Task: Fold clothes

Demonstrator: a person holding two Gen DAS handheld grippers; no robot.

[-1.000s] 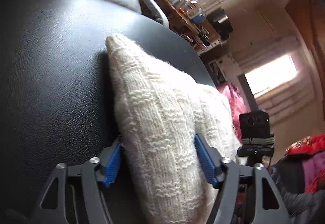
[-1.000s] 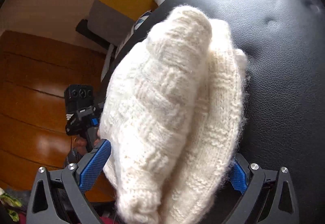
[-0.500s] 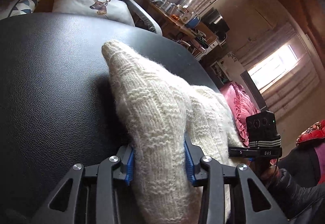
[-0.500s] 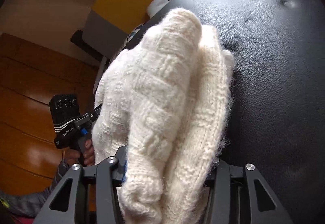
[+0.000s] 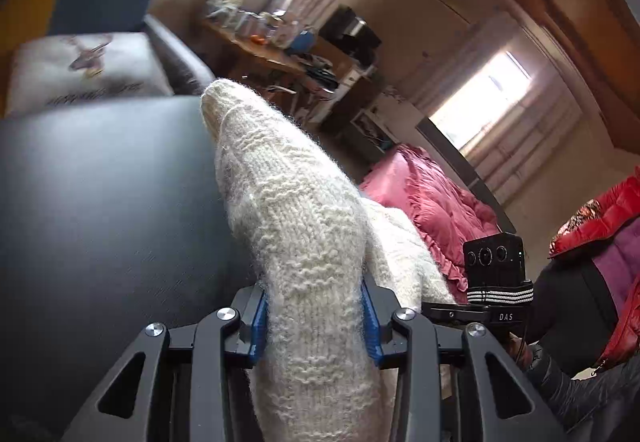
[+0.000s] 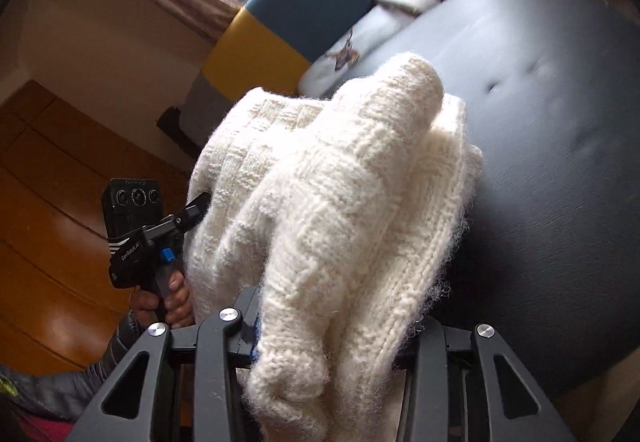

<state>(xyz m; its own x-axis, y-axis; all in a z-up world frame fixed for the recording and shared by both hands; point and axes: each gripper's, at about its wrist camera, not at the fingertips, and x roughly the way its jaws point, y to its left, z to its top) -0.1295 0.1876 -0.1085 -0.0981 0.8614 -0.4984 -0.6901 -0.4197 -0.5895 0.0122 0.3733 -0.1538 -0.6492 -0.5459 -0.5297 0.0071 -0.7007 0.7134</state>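
Left wrist view shows the black leather seat (image 5: 100, 201) filling the space to my left, with the cream knitted sweater (image 5: 304, 242) bunched in a thick fold that rises off it and runs back between my left fingers (image 5: 258, 326), whose blue pads press in on both sides of the knit. In the right wrist view the same sweater (image 6: 340, 209) lies heaped at the seat's (image 6: 560, 161) near edge and my right gripper (image 6: 328, 346) seems clamped on the bundle, though wool hides the pads. Beyond sit a deer-print cushion (image 5: 80, 69) and a pink quilt (image 5: 432, 197).
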